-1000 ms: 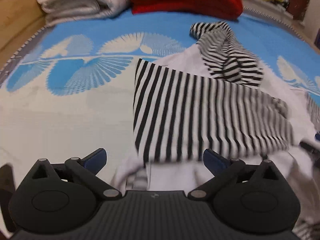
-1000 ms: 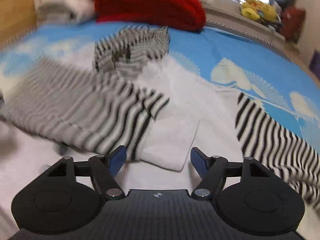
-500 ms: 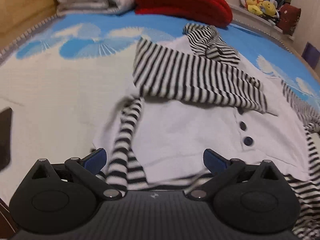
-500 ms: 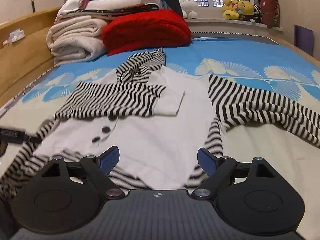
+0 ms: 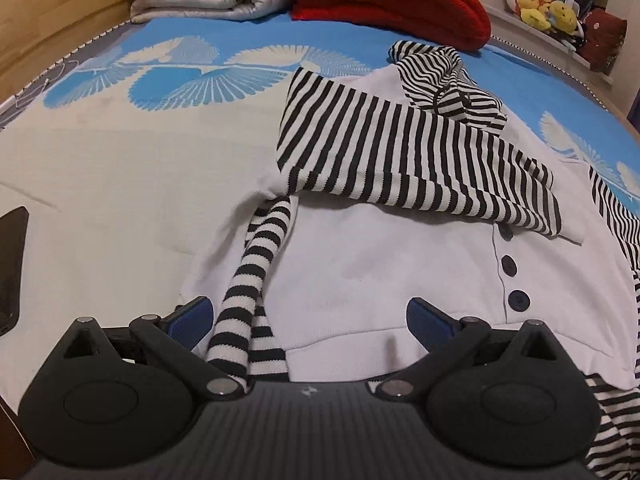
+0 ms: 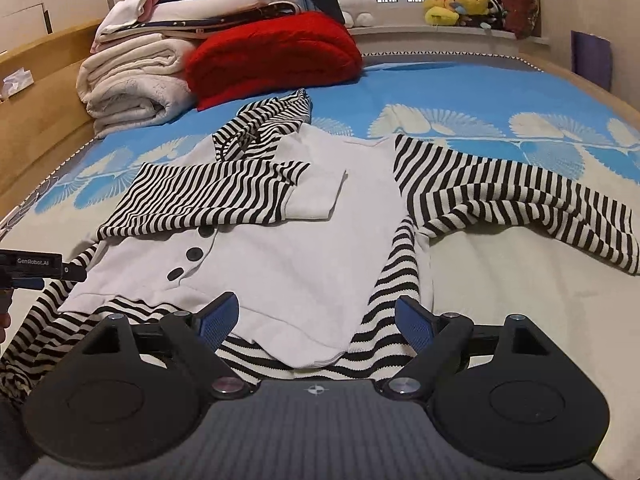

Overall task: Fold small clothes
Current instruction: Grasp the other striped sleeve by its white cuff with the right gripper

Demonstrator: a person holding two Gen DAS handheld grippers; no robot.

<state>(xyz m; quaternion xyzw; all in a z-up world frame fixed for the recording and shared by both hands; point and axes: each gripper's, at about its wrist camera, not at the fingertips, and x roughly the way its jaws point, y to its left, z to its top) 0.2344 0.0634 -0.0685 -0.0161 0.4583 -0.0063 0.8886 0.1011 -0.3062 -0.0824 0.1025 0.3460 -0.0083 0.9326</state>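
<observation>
A bed [image 6: 460, 92] in blue-and-white bedding is carrying a striped white top [image 6: 288, 248], folded blankets [image 6: 132, 84] and a red blanket [image 6: 276, 56].

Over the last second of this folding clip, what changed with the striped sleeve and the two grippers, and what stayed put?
The folded striped sleeve, blurred and lifted a second ago, now lies flat across the white top's chest. Both grippers have backed toward the hem; the right gripper has just opened wider, pads pressing nothing. The left gripper is open too. The other sleeve stays spread out; the red blanket is unmoved.
</observation>
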